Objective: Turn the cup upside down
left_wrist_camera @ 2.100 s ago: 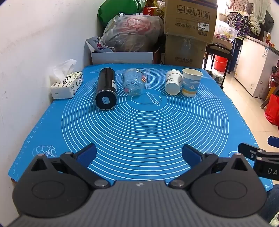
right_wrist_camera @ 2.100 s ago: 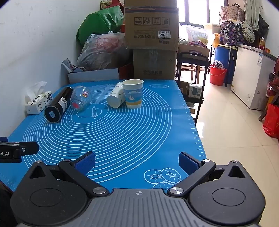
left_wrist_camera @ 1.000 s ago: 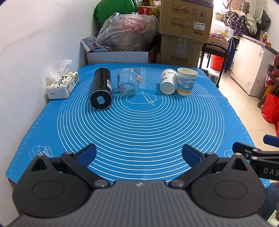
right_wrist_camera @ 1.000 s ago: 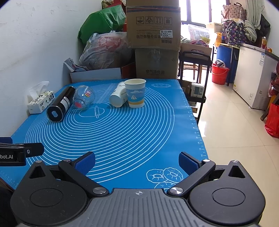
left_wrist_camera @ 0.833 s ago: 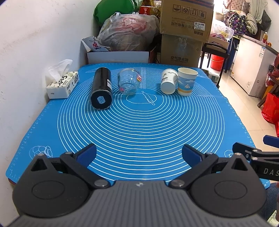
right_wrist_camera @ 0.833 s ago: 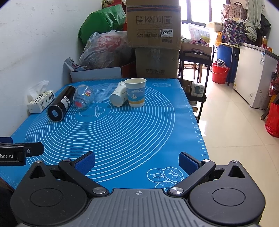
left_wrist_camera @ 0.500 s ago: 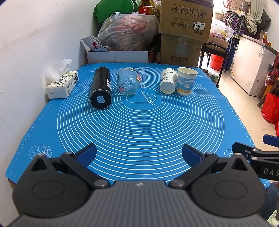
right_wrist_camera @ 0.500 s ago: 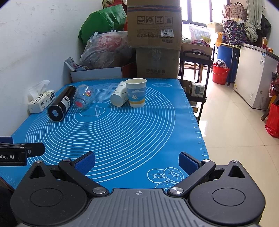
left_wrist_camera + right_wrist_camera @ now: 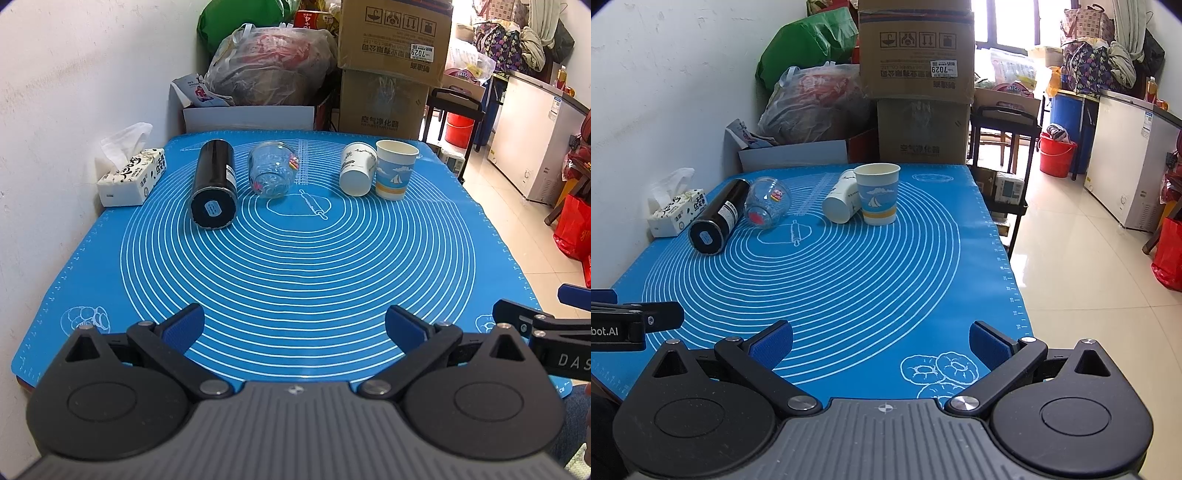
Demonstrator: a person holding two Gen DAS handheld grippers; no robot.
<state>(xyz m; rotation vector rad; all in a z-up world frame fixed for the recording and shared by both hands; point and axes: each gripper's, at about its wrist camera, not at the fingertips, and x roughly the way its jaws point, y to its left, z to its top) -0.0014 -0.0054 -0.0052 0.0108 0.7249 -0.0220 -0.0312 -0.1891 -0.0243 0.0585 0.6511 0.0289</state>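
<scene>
The blue sailboat paper cup [image 9: 877, 194] stands upright, mouth up, at the far side of the blue mat [image 9: 849, 288] on the desk, touching a white paper cup [image 9: 842, 201] lying on its side. Both the left tongs [image 9: 295, 326] and right tongs [image 9: 881, 339] gape wide and empty over the near edge.
</scene>
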